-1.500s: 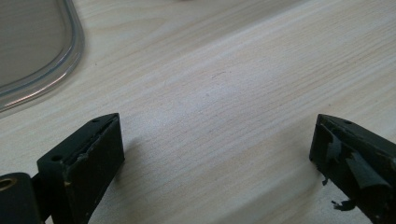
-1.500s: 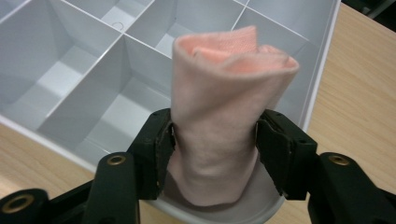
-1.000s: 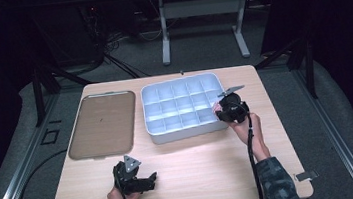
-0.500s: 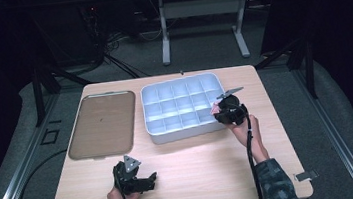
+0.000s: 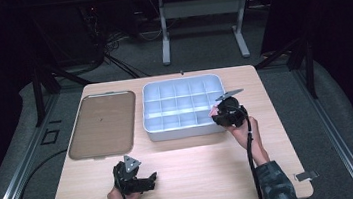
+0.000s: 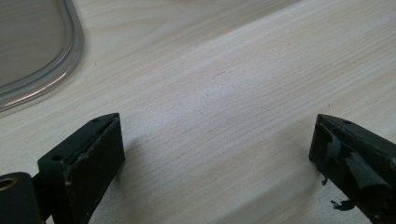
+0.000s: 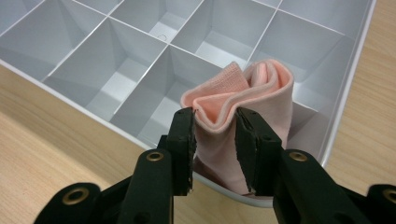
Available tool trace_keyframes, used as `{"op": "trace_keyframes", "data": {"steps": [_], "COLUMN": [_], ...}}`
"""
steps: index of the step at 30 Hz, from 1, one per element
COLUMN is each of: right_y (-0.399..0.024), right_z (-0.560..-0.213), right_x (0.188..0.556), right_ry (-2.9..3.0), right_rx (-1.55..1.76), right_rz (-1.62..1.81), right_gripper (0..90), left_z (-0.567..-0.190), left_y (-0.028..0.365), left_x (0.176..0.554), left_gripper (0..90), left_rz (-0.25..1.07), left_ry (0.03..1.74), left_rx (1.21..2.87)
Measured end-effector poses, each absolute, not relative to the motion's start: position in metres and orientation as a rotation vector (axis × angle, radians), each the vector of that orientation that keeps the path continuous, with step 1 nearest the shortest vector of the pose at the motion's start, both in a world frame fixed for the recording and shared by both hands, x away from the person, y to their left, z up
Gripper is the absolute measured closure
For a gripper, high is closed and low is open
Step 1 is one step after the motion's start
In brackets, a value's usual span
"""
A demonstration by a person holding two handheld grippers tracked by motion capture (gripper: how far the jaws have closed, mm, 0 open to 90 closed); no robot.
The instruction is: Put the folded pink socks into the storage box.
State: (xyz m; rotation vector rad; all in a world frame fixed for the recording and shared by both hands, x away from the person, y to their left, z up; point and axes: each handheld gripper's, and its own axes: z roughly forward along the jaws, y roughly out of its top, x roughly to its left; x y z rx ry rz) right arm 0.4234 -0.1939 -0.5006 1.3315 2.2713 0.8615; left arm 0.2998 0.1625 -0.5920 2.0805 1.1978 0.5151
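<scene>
A: On our desk [image 5: 184, 184] the divided tray [image 5: 184, 108] sits by the far edge; our right gripper [image 7: 214, 140] hovers over its near right compartment, jaws just eased wider, folded pink cloth [image 7: 250, 107] between them.

B: Nearly released, we'd judge. Left gripper [image 6: 212, 154] gapes empty at the near edge. The cloth's bottom is hidden.

Pink cloth [image 7: 247, 107] — lower end hidden behind tongs, tray wall.

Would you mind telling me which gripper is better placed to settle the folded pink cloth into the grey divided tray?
Right: the right gripper already pinches the folded pink cloth over a corner compartment of the grey divided tray. The left gripper rests open near the table's front edge.
</scene>
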Motion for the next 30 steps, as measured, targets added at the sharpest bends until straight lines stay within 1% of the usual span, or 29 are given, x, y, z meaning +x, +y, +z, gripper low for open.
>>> {"op": "trace_keyframes", "data": {"steps": [3, 6, 11, 16, 18, 20, 24, 30], "right_y": [-0.196, -0.197, -0.201, -0.206, -0.208, -0.21, -0.214, -0.218], "right_z": [-0.501, -0.5, -0.492, -0.482, -0.479, -0.477, -0.476, -0.476], "right_x": [0.424, 0.421, 0.412, 0.398, 0.391, 0.385, 0.373, 0.351], "right_ry": [2.264, 2.259, 2.223, 2.19, 2.187, 2.185, 2.194, 2.185], "right_rx": [1.344, 1.335, 1.317, 1.293, 1.285, 1.273, 1.245, 1.204], "right_rz": [0.874, 0.886, 0.929, 0.977, 0.992, 0.998, 0.98, 0.987], "right_gripper": [65.2, 61.1, 46.8, 34.9, 27.0, 21.8, 15.8, 12.1], "left_z": [-0.592, -0.592, -0.592, -0.592, -0.592, -0.592, -0.592, -0.592], "left_y": [0.163, 0.162, 0.163, 0.163, 0.162, 0.163, 0.163, 0.163], "left_x": [0.3, 0.3, 0.3, 0.3, 0.3, 0.3, 0.3, 0.3], "left_gripper": [3.1, 3.1, 3.1, 3.1, 3.1, 3.1, 3.1, 3.1], "left_rz": [0.514, 0.515, 0.514, 0.513, 0.515, 0.514, 0.513, 0.513], "left_ry": [1.197, 1.198, 1.197, 1.197, 1.199, 1.198, 1.198, 1.198], "left_rx": [2.08, 2.08, 2.08, 2.08, 2.079, 2.08, 2.08, 2.08]}}
